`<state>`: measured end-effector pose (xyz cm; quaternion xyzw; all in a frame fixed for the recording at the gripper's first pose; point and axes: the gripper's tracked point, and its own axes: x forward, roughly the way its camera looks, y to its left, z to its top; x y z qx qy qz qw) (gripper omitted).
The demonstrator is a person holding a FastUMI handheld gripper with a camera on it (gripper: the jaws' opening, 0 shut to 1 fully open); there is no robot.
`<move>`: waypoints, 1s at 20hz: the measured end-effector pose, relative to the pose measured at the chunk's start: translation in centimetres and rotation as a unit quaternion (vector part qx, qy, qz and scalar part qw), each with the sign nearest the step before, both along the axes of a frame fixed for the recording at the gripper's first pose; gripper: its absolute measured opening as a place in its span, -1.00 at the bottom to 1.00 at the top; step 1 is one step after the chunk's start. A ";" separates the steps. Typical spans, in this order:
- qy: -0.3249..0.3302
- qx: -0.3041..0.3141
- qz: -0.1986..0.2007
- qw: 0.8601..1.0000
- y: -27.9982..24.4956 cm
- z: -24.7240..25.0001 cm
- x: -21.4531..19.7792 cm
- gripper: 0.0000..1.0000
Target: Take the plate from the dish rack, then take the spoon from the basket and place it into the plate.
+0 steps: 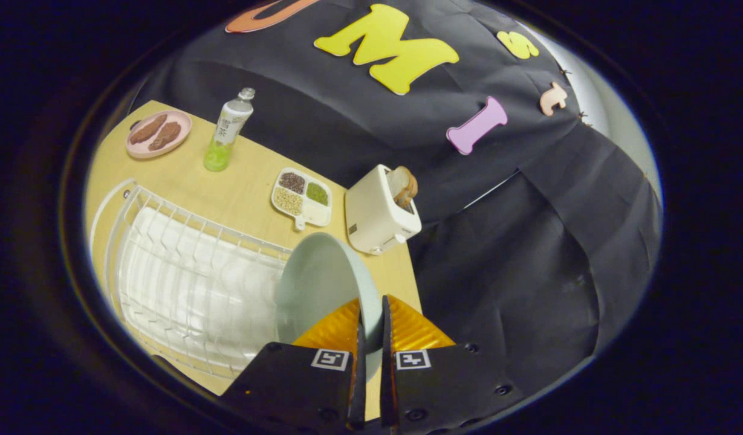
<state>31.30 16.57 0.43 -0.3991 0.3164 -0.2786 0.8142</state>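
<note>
A pale green plate [320, 281] stands on edge between my two orange fingers, its rim pinched by both pads. My gripper [371, 317] is shut on that rim. The plate hangs at the near right end of the white wire dish rack [184, 284], over the edge of the wooden table [244, 193]. It looks lifted and tilted, with its hollow face turned towards the rack. The rack's slots to the left of the plate hold nothing.
Beyond the plate stand a white toaster [380, 214] with bread in it and a divided white dish [303, 196] of grains. Farther back are a green drink bottle [227, 130] and a pink plate [158, 134] with brown food.
</note>
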 end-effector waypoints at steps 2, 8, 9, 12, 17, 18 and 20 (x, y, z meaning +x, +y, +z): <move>-0.018 0.004 0.015 1.000 0.5 0.7 -0.4 -0.71; -0.053 0.121 0.044 0.990 -0.9 0.4 -3.9 -0.71; -0.057 0.148 0.057 0.986 -1.1 0.5 -4.7 -0.71; -0.075 0.219 0.104 0.967 -1.5 1.2 -7.3 -0.71; -0.086 0.368 0.178 0.908 -0.7 2.7 -12.7 -0.71; -0.086 0.402 0.192 0.891 -0.7 2.9 -14.0 -0.71; -0.077 0.472 0.213 0.852 -1.0 2.8 -16.6 -0.71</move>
